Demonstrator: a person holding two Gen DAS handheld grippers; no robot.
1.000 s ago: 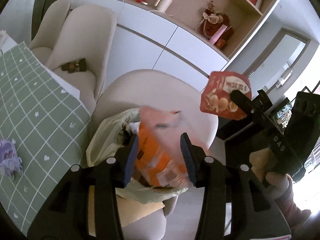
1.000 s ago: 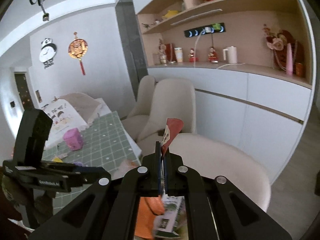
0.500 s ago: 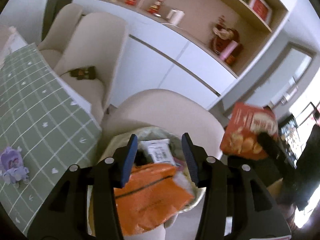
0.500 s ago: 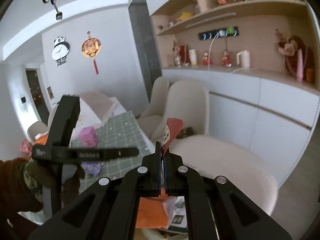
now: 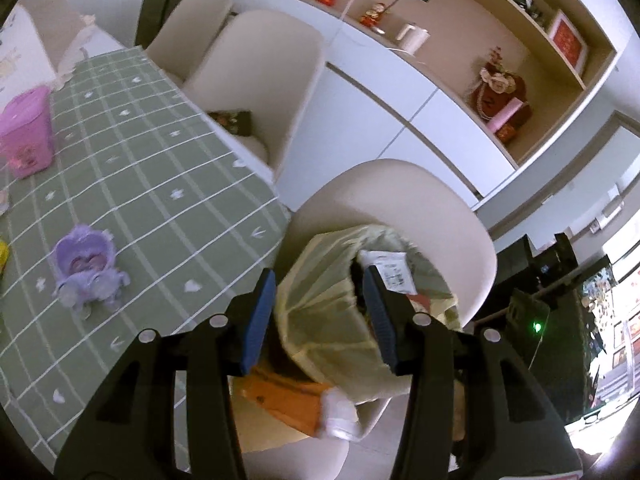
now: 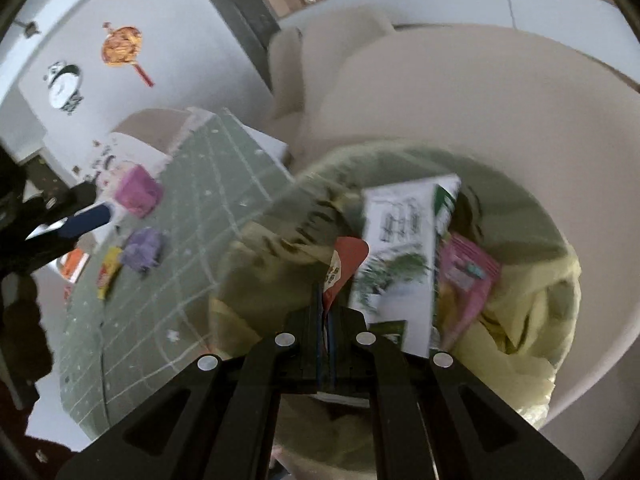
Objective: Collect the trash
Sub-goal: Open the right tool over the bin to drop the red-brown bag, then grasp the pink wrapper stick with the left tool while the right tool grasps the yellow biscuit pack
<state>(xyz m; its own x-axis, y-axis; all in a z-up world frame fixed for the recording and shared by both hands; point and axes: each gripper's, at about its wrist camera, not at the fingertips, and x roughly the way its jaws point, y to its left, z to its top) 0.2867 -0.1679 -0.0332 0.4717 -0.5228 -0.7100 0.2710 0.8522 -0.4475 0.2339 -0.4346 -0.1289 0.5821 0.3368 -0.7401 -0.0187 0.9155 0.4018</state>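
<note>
Three cream chairs (image 5: 256, 92), one yellow bag (image 6: 532, 320), one purple toy (image 5: 88, 272), one pink tub (image 5: 26, 132), two grippers (image 5: 320, 320).

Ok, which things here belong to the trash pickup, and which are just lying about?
Job:
yellow trash bag
red wrapper in the right gripper
orange packet
yellow wrapper on table

Lying about:
purple toy
pink tub
kettle

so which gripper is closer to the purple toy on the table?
Left. The left gripper hangs at the table edge beside the purple toy; the right gripper is over the trash bag, across from it.
</note>
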